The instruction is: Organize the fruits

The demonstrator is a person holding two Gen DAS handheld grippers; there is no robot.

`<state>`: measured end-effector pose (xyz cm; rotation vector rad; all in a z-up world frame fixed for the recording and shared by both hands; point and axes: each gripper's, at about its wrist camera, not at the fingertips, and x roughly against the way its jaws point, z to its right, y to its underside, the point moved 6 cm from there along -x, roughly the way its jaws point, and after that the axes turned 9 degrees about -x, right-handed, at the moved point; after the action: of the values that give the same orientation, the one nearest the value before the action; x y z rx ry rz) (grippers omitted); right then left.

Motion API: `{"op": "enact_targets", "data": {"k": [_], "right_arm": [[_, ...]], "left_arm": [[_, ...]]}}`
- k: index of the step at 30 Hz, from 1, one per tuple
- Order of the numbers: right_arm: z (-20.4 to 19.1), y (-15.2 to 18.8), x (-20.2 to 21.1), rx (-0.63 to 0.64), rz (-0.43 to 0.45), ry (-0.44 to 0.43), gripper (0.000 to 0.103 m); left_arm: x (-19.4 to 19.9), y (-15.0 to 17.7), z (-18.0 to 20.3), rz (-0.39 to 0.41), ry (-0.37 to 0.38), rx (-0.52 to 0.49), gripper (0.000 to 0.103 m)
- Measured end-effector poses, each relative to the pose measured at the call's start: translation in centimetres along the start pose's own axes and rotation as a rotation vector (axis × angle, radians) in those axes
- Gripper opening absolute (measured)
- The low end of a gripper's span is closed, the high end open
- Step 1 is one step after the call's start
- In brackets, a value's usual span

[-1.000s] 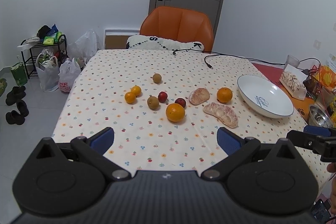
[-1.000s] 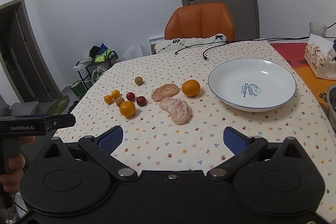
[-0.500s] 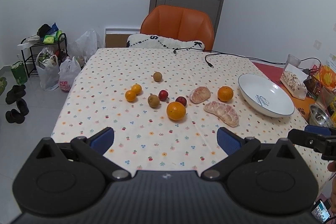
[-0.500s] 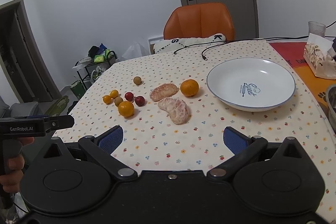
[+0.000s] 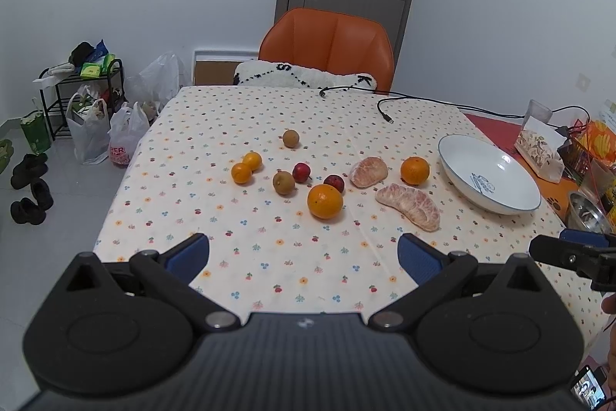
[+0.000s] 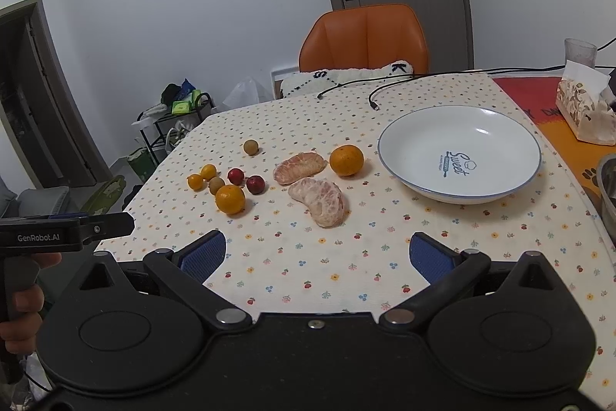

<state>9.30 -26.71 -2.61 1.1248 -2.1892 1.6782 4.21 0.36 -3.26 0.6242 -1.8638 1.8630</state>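
Note:
Fruit lies loose on the patterned tablecloth: a large orange (image 5: 325,201) (image 6: 230,199), a second orange (image 5: 414,170) (image 6: 346,160), two peeled pomelo pieces (image 5: 410,205) (image 6: 319,201), two red plums (image 5: 301,172), two small tangerines (image 5: 241,173), and two brown round fruits (image 5: 283,182). An empty white bowl (image 5: 496,156) (image 6: 473,130) stands to the right. My left gripper (image 5: 303,255) is open and empty above the table's near edge. My right gripper (image 6: 317,253) is open and empty, short of the pomelo.
An orange chair (image 5: 327,45) stands at the far side, with black cables (image 5: 385,103) on the table. A tissue pack (image 6: 585,106), a metal bowl (image 5: 587,214) and snack packets sit at the right. Bags and a rack (image 5: 88,110) stand on the floor left.
Both grippers have shifted only slightly; the view drifted a little. No fruit has moved.

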Motion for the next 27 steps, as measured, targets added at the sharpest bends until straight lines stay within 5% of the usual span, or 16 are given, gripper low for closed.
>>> {"op": "enact_targets", "data": {"k": [27], "right_arm": [[0.19,0.13,-0.62,0.013,-0.002,0.003,0.103]], "left_arm": [[-0.98,-0.2,0.4,0.01,-0.004,-0.011,0.103]]}}
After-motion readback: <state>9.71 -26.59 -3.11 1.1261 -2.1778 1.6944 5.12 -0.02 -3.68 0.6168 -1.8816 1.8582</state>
